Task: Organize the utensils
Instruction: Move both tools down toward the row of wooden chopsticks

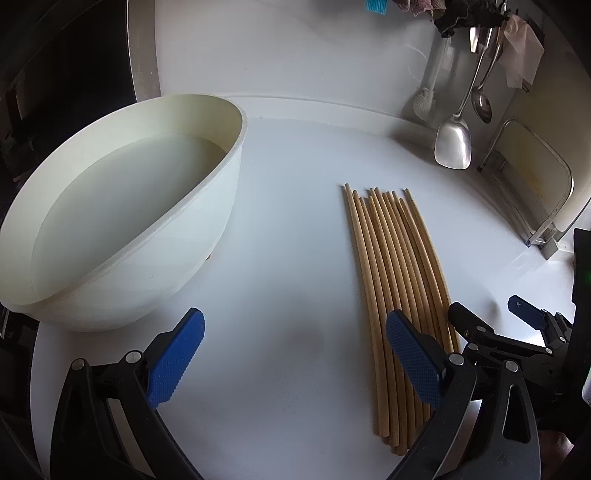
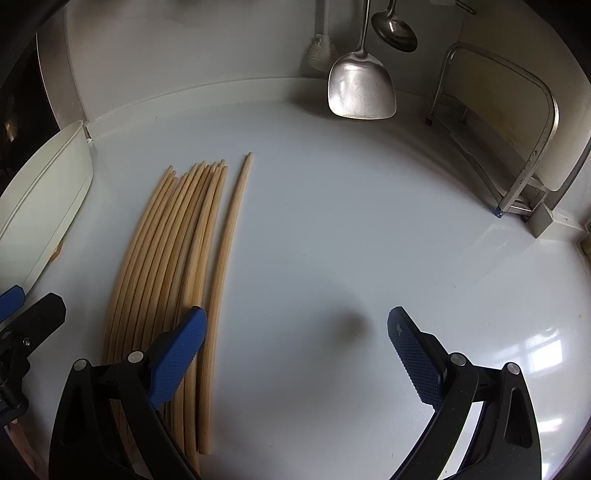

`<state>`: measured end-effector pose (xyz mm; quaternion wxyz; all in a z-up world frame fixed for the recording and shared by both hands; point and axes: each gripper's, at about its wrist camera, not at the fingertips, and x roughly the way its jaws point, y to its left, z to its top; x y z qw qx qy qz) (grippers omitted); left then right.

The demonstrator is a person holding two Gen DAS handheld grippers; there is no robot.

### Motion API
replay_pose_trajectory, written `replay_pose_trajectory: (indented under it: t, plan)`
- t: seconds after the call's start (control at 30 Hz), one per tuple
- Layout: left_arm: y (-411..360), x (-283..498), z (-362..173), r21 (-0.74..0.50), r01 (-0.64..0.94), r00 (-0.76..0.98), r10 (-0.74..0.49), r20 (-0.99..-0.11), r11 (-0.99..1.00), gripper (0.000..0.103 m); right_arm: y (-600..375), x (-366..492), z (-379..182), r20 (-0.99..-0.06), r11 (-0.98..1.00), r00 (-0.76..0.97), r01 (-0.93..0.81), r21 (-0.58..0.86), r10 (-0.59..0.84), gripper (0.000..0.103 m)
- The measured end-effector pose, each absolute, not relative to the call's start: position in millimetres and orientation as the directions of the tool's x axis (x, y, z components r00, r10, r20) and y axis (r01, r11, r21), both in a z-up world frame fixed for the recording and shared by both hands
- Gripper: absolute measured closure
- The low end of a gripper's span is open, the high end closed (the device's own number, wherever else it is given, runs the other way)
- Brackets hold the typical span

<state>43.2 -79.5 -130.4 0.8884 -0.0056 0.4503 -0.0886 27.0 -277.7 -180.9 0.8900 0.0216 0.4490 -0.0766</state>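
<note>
Lying side by side on the white bench (image 2: 351,229), the wooden chopsticks (image 2: 177,280) form a neat row with their thin tips pointing toward the back wall; one stick sits a little apart on the right edge of the bunch. The left gripper (image 1: 295,354) hovers just above the bench with its jaws released and wide, nothing between them, its right pad overlapping the near ends of the chopsticks (image 1: 395,295). The right gripper (image 2: 297,354) hangs beside it, jaws likewise spread and empty, its left pad over the thick ends of the sticks. To the left stands a large cream mixing bowl (image 1: 122,206), near the chopsticks but not touching them. At the back, a steel spatula (image 2: 362,88) and a ladle (image 2: 395,29) hang against the wall, next to a white brush (image 1: 424,99). A metal rack (image 2: 517,147) stands in the far right corner.
</note>
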Motion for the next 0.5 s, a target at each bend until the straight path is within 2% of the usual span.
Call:
replay_pose_trajectory:
  t: [0.2,0.5]
  plan:
    - [-84.8,48.1,-138.6,-0.106,0.139,0.545,-0.165,-0.822,0.985,0.006,-276.8,30.4,-185.5,-0.801,0.986,0.582,0.153,-0.061,-0.14,0.009]
    - [-98.3,51.4,-146.2,-0.052,0.153,0.536,-0.127,-0.835,0.987,0.006,-304.1,23.0,-187.9,-0.787,0.979,0.591,0.193,-0.072,-0.174,0.009]
